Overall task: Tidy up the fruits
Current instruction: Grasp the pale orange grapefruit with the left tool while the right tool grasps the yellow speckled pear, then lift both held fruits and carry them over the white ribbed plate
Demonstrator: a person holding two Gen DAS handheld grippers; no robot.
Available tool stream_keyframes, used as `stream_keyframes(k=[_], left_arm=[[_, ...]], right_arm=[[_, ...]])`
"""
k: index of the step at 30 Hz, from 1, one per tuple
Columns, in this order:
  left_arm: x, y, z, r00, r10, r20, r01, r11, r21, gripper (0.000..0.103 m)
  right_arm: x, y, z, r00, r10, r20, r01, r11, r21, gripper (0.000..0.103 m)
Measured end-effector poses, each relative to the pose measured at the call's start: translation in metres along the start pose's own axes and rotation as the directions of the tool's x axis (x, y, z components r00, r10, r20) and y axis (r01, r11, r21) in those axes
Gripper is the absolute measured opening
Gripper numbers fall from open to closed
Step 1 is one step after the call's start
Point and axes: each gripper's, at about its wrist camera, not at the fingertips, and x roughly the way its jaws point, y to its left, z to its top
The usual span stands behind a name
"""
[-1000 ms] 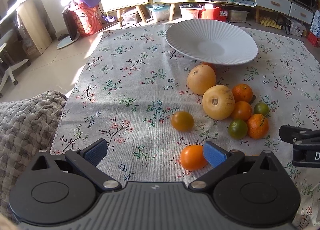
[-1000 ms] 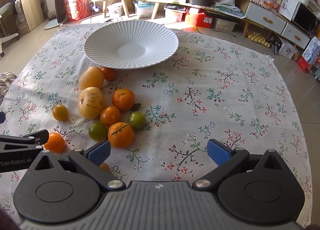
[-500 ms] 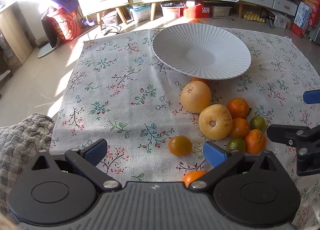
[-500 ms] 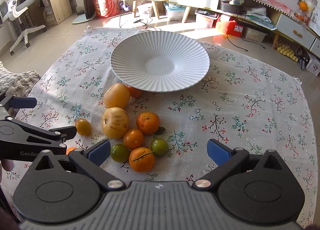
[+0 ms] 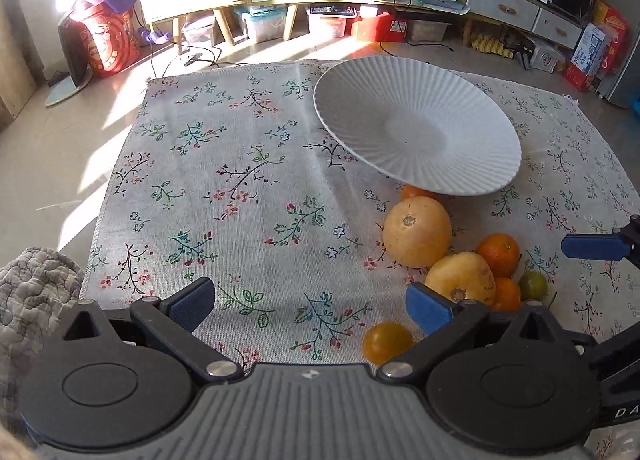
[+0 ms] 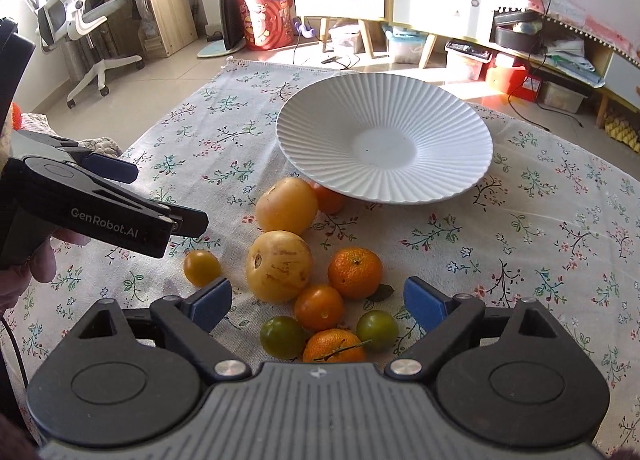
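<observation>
A white ribbed plate (image 6: 384, 148) stands empty on the floral cloth. In front of it lie two big yellow fruits (image 6: 286, 206) (image 6: 279, 266), a mandarin (image 6: 355, 272), an orange tomato (image 6: 319, 307), two green tomatoes (image 6: 282, 336) (image 6: 377, 329) and a stemmed mandarin (image 6: 334, 346). My right gripper (image 6: 318, 306) hovers over this cluster. Its jaws are closing around the orange tomato, and the pads touch nothing. My left gripper (image 5: 310, 304) is open over bare cloth. A small yellow tomato (image 5: 387, 342) sits just inside its right finger.
One more orange fruit (image 6: 328, 198) is tucked under the plate's near rim. A grey quilted blanket (image 5: 36, 288) hangs off the table's left edge. A hand (image 6: 28, 272) holds the left gripper. Beyond the table are the floor, an office chair (image 6: 80, 16) and cabinets.
Both grippers moved across the table. The fruit cluster now lies between the right jaws, which have narrowed slightly. In the left view the fruits slid right and one orange tomato dropped out of sight.
</observation>
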Motion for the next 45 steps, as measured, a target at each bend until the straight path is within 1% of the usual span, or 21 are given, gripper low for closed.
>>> stream_keyframes(k=[3, 5, 9, 10, 11, 14, 16, 20, 22, 26, 33, 35, 37, 45], left_arm=[[0.006, -0.003, 0.005, 0.999, -0.052, 0.007, 0.052, 0.999, -0.006, 0.097], [0.012, -0.008, 0.008, 0.996, -0.090, 0.019, 0.089, 0.996, 0.006, 0.095], [0.024, -0.012, 0.012, 0.990, -0.143, 0.019, 0.143, 0.990, -0.004, 0.084], [0.027, -0.012, 0.013, 0.987, -0.159, 0.019, 0.159, 0.987, -0.008, 0.082], [0.030, -0.013, 0.013, 0.985, -0.174, 0.021, 0.174, 0.985, -0.016, 0.080], [0.034, -0.010, 0.015, 0.977, -0.212, 0.029, 0.213, 0.976, -0.037, 0.078], [0.037, -0.009, 0.016, 0.968, -0.248, 0.032, 0.249, 0.967, -0.056, 0.075], [0.042, -0.010, 0.017, 0.958, -0.284, 0.030, 0.286, 0.955, -0.080, 0.073], [0.045, -0.012, 0.018, 0.956, -0.291, 0.028, 0.292, 0.952, -0.089, 0.069], [0.049, -0.018, 0.021, 0.959, -0.282, 0.022, 0.283, 0.955, -0.083, 0.066], [0.050, -0.021, 0.021, 0.964, -0.263, 0.027, 0.264, 0.961, -0.075, 0.061], [0.050, -0.023, 0.021, 0.965, -0.260, 0.029, 0.261, 0.962, -0.073, 0.057], [0.050, -0.024, 0.022, 0.963, -0.266, 0.028, 0.268, 0.960, -0.082, 0.047], [0.049, -0.022, 0.021, 0.969, -0.244, 0.029, 0.245, 0.964, -0.103, 0.045]], right_arm=[[0.005, 0.001, 0.002, 0.999, 0.037, 0.017, -0.037, 0.999, -0.018, 0.086], [0.008, 0.004, 0.004, 0.998, 0.056, 0.020, -0.056, 0.998, -0.036, 0.081], [0.014, 0.012, 0.007, 0.997, 0.082, 0.010, -0.081, 0.994, -0.069, 0.072], [0.016, 0.013, 0.006, 0.996, 0.087, 0.007, -0.086, 0.994, -0.074, 0.068], [0.017, 0.014, 0.006, 0.996, 0.089, 0.004, -0.088, 0.993, -0.077, 0.064], [0.023, 0.015, 0.006, 0.997, 0.081, -0.006, -0.081, 0.993, -0.085, 0.057], [0.026, 0.015, 0.005, 0.997, 0.074, -0.014, -0.075, 0.994, -0.086, 0.055], [0.032, 0.015, 0.002, 0.997, 0.066, -0.036, -0.069, 0.994, -0.083, 0.049], [0.034, 0.016, 0.000, 0.997, 0.061, -0.040, -0.064, 0.994, -0.084, 0.048], [0.035, 0.018, -0.003, 0.998, 0.055, -0.037, -0.058, 0.995, -0.084, 0.045], [0.038, 0.019, -0.003, 0.998, 0.055, -0.033, -0.057, 0.995, -0.076, 0.045], [0.040, 0.019, -0.002, 0.998, 0.055, -0.036, -0.058, 0.995, -0.078, 0.044], [0.041, 0.021, -0.002, 0.998, 0.052, -0.036, -0.055, 0.995, -0.080, 0.044], [0.037, 0.020, 0.000, 0.998, 0.046, -0.032, -0.048, 0.998, -0.051, 0.043]])
